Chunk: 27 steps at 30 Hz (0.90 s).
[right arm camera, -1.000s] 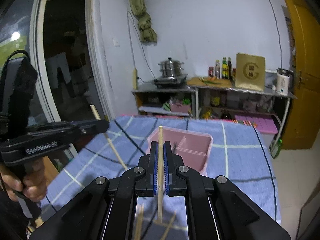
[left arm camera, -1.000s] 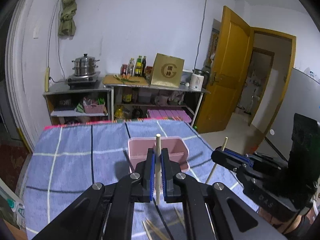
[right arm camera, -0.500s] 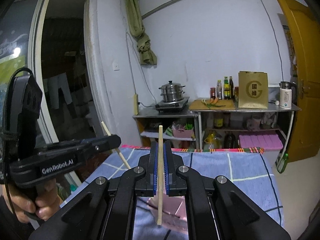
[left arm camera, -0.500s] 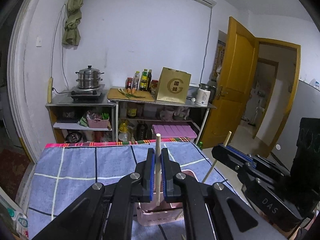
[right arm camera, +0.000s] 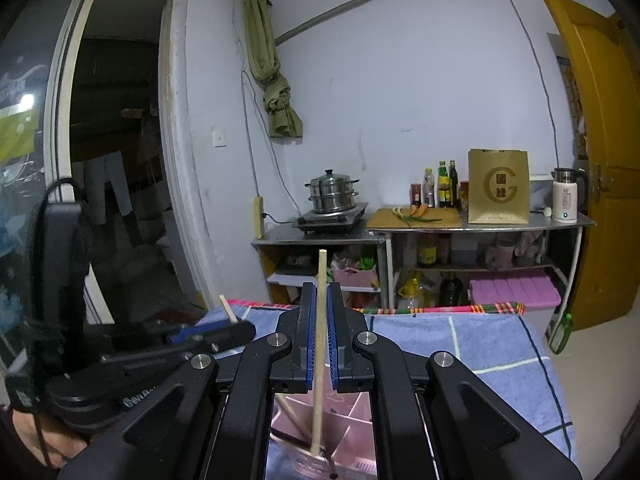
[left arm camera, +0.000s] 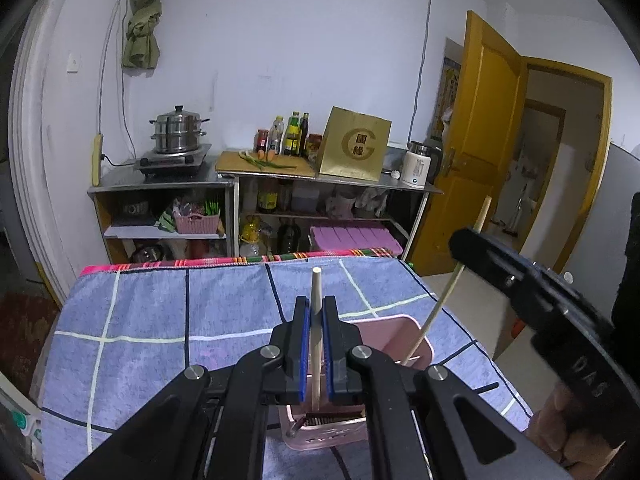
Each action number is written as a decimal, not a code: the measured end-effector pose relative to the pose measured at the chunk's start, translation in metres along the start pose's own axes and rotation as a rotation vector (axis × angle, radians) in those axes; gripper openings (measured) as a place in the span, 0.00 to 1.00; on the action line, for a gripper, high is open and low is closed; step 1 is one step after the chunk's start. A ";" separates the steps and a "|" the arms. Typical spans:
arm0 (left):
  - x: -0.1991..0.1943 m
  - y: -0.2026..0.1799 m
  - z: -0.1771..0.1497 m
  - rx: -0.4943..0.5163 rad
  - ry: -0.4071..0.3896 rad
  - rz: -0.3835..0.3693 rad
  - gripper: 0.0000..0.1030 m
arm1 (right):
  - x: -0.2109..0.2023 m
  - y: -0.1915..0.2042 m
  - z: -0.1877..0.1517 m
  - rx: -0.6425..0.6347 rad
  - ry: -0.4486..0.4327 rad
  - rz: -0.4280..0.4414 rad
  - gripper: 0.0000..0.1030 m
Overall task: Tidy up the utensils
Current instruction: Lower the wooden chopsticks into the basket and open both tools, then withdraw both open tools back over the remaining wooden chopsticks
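My left gripper (left arm camera: 316,312) is shut on a pale wooden chopstick (left arm camera: 317,320) that stands upright between its blue pads. Below it sits a pink divided utensil box (left arm camera: 404,336) on a blue checked cloth (left arm camera: 160,312). The chopstick's lower end hangs over the box. My right gripper (right arm camera: 319,300) is shut on a second chopstick (right arm camera: 319,360), whose lower tip reaches into the pink box (right arm camera: 352,420). In the left wrist view that right gripper (left arm camera: 460,242) comes in from the right, its chopstick (left arm camera: 440,308) slanting down into the box. The left gripper (right arm camera: 240,326) shows at the left in the right wrist view.
Beyond the table's far edge stand metal shelves (left arm camera: 264,184) with a steamer pot (left arm camera: 178,130), bottles, a gold bag and a kettle. An orange door (left arm camera: 480,140) stands ajar at the right, a dark doorway (right arm camera: 116,180) at the left. A hand (right arm camera: 52,440) grips the left handle.
Both grippers have moved forward over the pink box, which now lies directly beneath them. The loose chopsticks on the cloth have dropped out of view. Both grips stay unchanged.
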State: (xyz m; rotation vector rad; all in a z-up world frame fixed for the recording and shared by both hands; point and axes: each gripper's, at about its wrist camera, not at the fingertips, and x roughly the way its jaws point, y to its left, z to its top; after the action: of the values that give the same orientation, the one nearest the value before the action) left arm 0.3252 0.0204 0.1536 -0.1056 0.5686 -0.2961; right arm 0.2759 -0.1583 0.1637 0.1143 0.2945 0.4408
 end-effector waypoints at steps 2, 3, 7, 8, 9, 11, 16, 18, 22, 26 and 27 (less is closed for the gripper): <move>0.002 0.000 -0.001 0.002 0.003 0.001 0.06 | 0.001 0.001 0.001 -0.006 -0.005 -0.002 0.05; 0.003 0.000 -0.002 0.002 0.003 0.000 0.06 | 0.001 0.001 0.001 -0.010 -0.009 -0.007 0.05; 0.006 0.001 -0.006 0.002 0.012 -0.008 0.06 | 0.007 0.002 -0.005 -0.017 0.008 -0.006 0.05; 0.006 0.000 -0.007 0.004 0.014 -0.007 0.06 | 0.010 0.002 -0.008 -0.019 0.019 -0.007 0.05; 0.007 0.000 -0.009 0.004 0.019 -0.007 0.06 | 0.012 0.002 -0.011 -0.017 0.029 -0.007 0.05; 0.010 0.001 -0.014 0.005 0.031 -0.012 0.06 | 0.015 0.001 -0.019 -0.013 0.051 -0.005 0.05; 0.013 0.002 -0.023 0.001 0.053 -0.006 0.06 | 0.018 0.000 -0.031 -0.022 0.105 -0.002 0.05; 0.012 0.003 -0.025 -0.005 0.055 -0.009 0.06 | 0.017 0.000 -0.034 -0.029 0.123 0.000 0.05; 0.008 0.002 -0.029 -0.012 0.058 -0.014 0.06 | 0.012 -0.003 -0.039 -0.034 0.144 -0.004 0.06; -0.001 -0.001 -0.033 -0.001 0.056 -0.014 0.12 | 0.002 -0.006 -0.040 -0.021 0.140 -0.003 0.11; -0.005 -0.003 -0.034 0.002 0.050 -0.016 0.14 | -0.002 -0.006 -0.040 -0.018 0.138 -0.002 0.11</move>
State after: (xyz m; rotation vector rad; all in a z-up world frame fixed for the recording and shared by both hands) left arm 0.3022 0.0189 0.1286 -0.1008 0.6167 -0.3155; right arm 0.2643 -0.1630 0.1253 0.0660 0.4257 0.4500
